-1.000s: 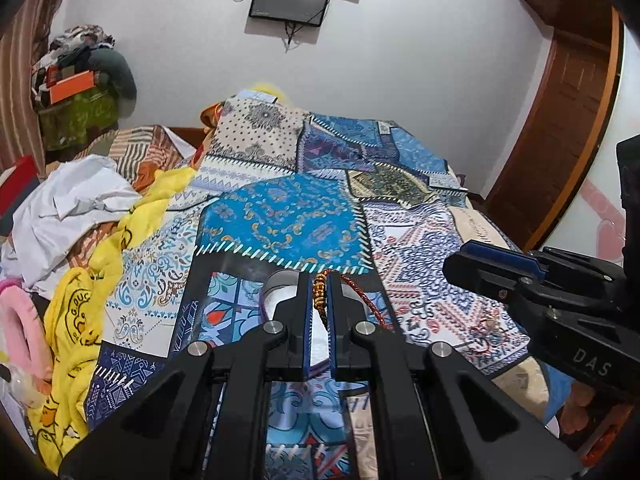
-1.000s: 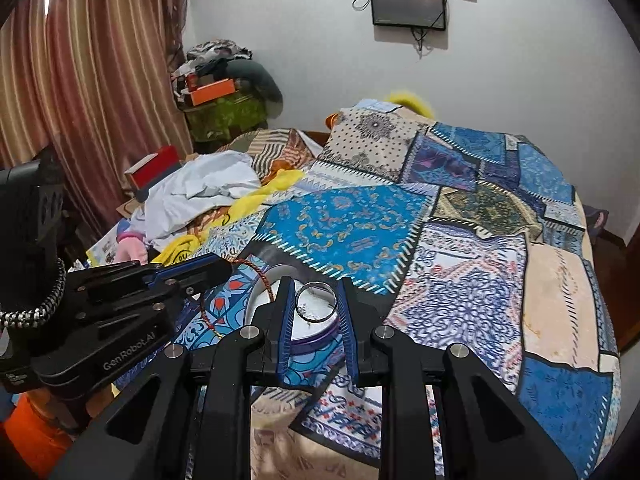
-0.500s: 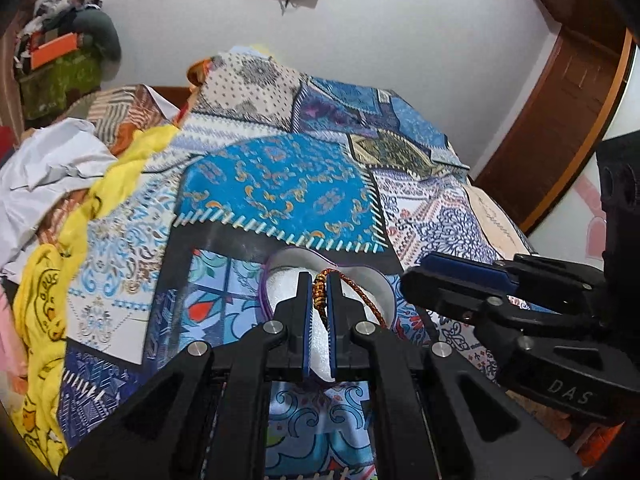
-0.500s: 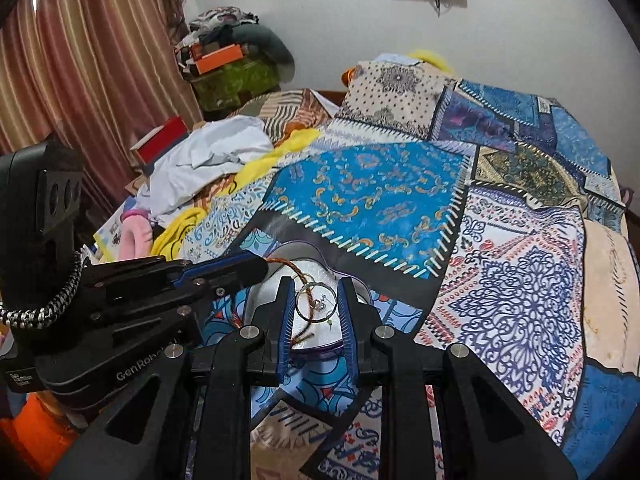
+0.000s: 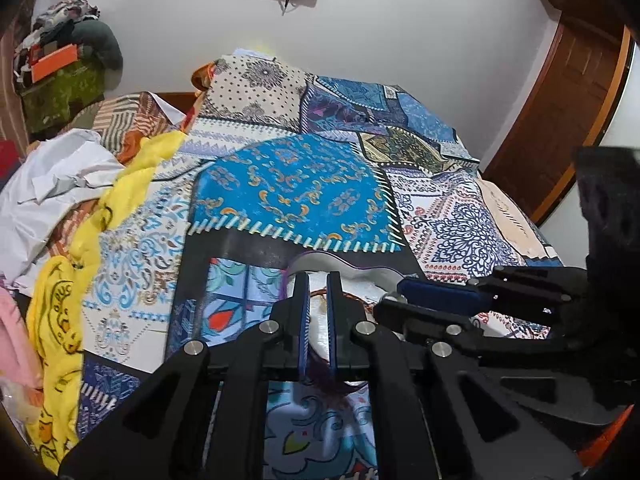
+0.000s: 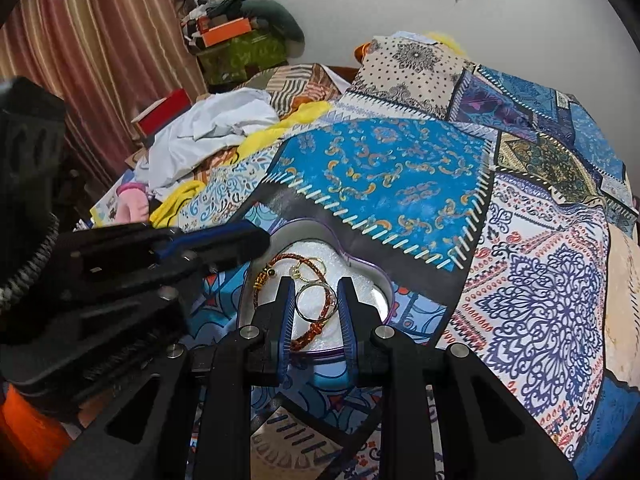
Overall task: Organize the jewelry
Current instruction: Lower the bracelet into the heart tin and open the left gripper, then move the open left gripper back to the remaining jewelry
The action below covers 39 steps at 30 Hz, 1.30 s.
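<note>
Through my left wrist camera, my left gripper (image 5: 318, 280) hangs over the near rim of the heart-shaped tin (image 5: 352, 270) on the patchwork bedspread (image 5: 296, 192). Its blue-edged fingers stand a little apart with only the tin's white lining between them; they pinch nothing. A short arc of the braided orange bracelet (image 5: 318, 292) shows just past the tips. My right gripper (image 5: 420, 306) reaches in from the right and covers the tin's right half. To the left lie a yellow cloth (image 5: 100, 216) and crumpled white fabric (image 5: 52, 184); a wooden door (image 5: 560, 112) stands at the far right.

Through my right wrist camera, my right gripper (image 6: 317, 285) is over the same tin (image 6: 352, 260), its fingers pressed against the sides of a silver ring (image 6: 314, 302), which they hold upright above the lining. Behind and under it the bracelet (image 6: 304, 260) lies coiled in the tin, its gold clasp to the left, with a thin gold hoop (image 6: 310, 270) on top. My left gripper (image 6: 256, 240) crosses from the left, its tip at the tin's left rim. Striped curtains (image 6: 100, 60) and a pile of clothes and boxes (image 6: 236, 40) fill the far left corner.
</note>
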### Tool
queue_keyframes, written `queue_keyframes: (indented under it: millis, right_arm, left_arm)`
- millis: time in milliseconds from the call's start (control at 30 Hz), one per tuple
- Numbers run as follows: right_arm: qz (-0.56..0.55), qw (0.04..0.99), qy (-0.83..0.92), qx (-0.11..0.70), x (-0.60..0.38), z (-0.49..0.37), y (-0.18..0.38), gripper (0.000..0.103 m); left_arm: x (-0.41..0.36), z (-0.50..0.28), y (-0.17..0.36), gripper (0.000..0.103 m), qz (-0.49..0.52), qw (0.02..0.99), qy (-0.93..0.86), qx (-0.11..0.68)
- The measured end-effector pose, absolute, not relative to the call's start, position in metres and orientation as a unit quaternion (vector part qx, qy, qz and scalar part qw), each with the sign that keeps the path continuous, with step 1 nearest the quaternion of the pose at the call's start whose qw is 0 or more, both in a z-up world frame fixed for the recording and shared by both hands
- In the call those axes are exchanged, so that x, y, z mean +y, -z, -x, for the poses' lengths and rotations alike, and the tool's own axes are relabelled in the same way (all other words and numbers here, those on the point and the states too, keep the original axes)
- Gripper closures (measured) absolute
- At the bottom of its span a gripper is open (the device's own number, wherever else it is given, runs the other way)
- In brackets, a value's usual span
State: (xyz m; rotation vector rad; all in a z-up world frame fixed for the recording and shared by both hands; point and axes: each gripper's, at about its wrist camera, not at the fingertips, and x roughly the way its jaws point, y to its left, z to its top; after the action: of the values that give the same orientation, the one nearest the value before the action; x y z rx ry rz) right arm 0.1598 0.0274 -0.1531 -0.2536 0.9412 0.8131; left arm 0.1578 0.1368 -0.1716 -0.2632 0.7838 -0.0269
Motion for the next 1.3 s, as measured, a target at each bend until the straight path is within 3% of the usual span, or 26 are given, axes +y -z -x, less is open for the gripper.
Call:
queue_keyframes:
  millis: [267,333,400,467,600,1300]
  right_arm:
    - [0.136,0.803,-0.379,0.439,0.035,-0.153,0.157,0.083]
    - [0.135,0.800,-0.380,0.444,0.035,-0.153,0.157,0.083]
    - [0.132,0.797,-0.379,0.451,0.036,-0.154,0.158,0.083]
    - [0.130,0.797,-0.376,0.454,0.035,-0.155,0.158,0.083]
    - [0.133,0.801,-0.362,0.457,0.032,-0.154,0.156,0.070]
    - [0.091,0.867,-0.306,0.383,-0.053,-0.134,0.093,0.070]
  left_arm:
    - [0.141,-0.144,0.164,0.090,0.111,0.920,-0.014,0.375]
    - [0.143,-0.140,0.162,0.085,0.111,0.921,-0.019,0.374]
    - [0.146,-0.136,0.159,0.073,0.112,0.922,-0.026,0.370]
    - [0.146,-0.133,0.156,0.070,0.113,0.923,-0.031,0.367]
    - [0.147,-0.130,0.150,0.069,0.113,0.924,-0.035,0.364]
    - [0.080,-0.112,0.103,0.058,0.061,0.941,-0.003,0.334]
